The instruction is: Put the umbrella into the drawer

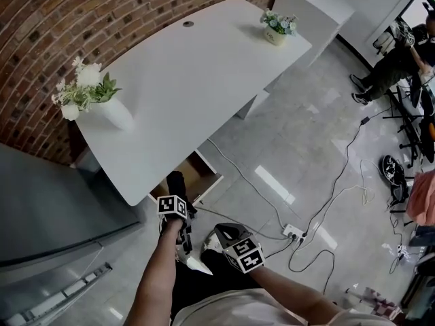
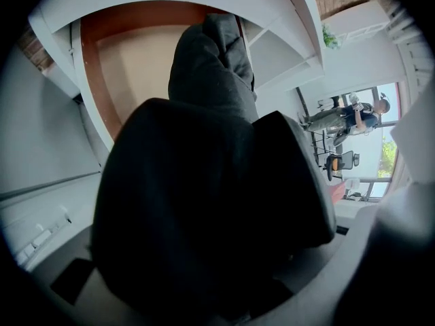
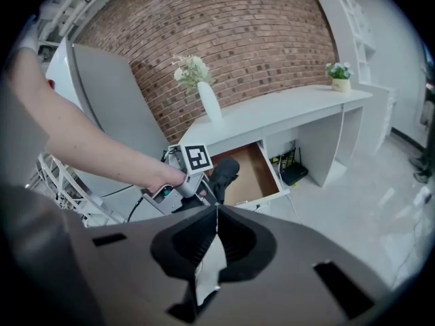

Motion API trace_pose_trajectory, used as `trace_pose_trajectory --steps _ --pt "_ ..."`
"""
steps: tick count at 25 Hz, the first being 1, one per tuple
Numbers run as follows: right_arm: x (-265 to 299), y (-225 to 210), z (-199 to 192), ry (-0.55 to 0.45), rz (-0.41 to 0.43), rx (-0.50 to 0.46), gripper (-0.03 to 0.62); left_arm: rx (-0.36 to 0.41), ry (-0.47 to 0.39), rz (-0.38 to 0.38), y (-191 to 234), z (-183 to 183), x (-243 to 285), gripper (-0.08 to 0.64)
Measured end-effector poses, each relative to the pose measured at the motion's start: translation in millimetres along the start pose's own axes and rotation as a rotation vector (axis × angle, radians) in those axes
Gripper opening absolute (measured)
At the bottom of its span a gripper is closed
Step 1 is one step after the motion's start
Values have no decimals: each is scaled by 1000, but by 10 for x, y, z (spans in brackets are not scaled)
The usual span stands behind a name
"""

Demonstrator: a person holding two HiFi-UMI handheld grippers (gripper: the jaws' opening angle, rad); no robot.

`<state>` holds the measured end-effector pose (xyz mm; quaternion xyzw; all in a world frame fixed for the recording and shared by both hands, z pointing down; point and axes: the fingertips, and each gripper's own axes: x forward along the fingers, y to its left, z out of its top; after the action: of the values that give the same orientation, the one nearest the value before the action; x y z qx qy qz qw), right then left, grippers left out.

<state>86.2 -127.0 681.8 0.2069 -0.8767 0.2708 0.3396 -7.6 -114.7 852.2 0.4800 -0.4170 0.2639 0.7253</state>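
left gripper (image 1: 182,226) clamps wide around folded black fabric umbrella (image 2: 211,182), tip aimed down at open brown-lined white drawer (image 2: 129,60) for drop-in; right gripper (image 3: 216,229) pressed together, empty, sits near, out of the way.

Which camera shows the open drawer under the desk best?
The right gripper view: the drawer shows nearly whole, pulled out. The head view catches only a corner past the desk edge; in the left gripper view the umbrella covers much of it.
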Motion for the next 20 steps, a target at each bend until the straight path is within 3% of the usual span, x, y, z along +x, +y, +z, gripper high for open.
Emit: trace_pose_trajectory --steps 4,20 --pt "-17 -60 -77 9 -5 14 17 18 -25 54 105 112 45 235" --pt "42 -350 -303 40 -28 49 17 8 -80 123 358 517 150 241"
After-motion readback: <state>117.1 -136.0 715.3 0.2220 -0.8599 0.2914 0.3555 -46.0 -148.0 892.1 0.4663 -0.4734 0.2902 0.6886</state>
